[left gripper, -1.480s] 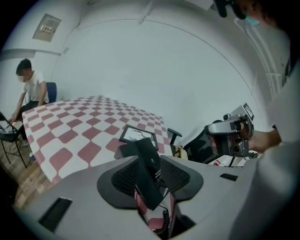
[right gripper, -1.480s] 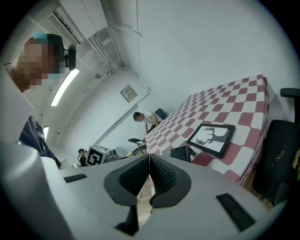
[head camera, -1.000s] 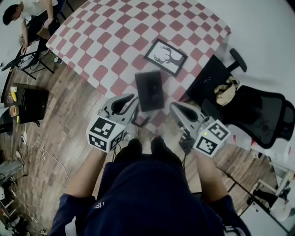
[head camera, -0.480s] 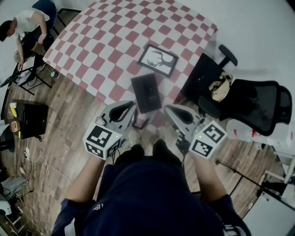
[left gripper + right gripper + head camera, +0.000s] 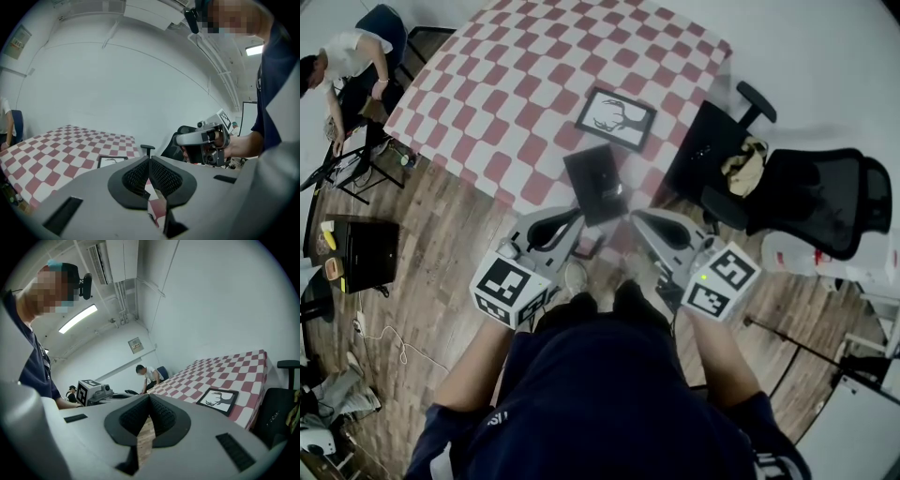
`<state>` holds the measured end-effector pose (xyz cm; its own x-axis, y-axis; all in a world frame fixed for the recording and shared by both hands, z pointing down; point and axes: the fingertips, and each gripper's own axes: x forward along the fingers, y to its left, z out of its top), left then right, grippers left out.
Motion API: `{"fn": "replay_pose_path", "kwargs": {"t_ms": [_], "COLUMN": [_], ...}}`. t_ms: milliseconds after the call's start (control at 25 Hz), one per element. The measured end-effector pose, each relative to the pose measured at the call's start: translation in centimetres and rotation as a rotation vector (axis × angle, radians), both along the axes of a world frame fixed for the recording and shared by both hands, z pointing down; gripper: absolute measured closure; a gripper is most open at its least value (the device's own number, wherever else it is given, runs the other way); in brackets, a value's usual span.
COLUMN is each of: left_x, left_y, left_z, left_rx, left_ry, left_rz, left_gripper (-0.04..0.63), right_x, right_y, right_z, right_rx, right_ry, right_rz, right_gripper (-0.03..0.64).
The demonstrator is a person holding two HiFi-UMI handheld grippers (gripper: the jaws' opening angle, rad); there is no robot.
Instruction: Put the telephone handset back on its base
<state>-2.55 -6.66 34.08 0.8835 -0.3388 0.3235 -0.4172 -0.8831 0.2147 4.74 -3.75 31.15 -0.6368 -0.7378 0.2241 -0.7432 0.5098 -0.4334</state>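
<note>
A black, flat, rectangular telephone set (image 5: 595, 183) lies near the front edge of the red-and-white checked table (image 5: 516, 84); I cannot tell handset from base. My left gripper (image 5: 572, 218) hangs just short of its near left corner, off the table edge. In the left gripper view the left gripper (image 5: 149, 160) is shut, pads together with nothing between them. My right gripper (image 5: 636, 218) is level with it on the right. The right gripper view shows the right gripper (image 5: 149, 397) shut and empty too. Neither touches the telephone.
A framed deer picture (image 5: 615, 119) lies beyond the telephone. A black office chair (image 5: 797, 202) with a tan bundle (image 5: 741, 161) stands right of the table. A person (image 5: 342, 56) bends over at the far left, and a black box (image 5: 361, 239) sits on the wooden floor.
Both grippers have drifted a little toward the table's front edge, and the head view has shifted so the table sits slightly higher and further left.
</note>
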Motion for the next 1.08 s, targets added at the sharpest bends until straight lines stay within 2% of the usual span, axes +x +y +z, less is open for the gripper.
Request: {"fn": "replay_pose_path", "kwargs": {"t_ms": [520, 1080], "left_x": [-0.1, 0.7], "left_y": [-0.3, -0.2], "left_z": [-0.1, 0.8], "left_rx": [-0.027, -0.043], "left_ry": [0.029, 0.016], "left_rz": [-0.004, -0.009], "left_gripper": [0.552, 0.552], "right_x": [-0.7, 0.2], "right_y": [-0.1, -0.1], "right_z": [0.3, 1.5], "right_rx": [0.005, -0.018], "right_ry": [0.046, 0.093], "right_rz": [-0.005, -0.004], "right_gripper": [0.601, 0.601]}}
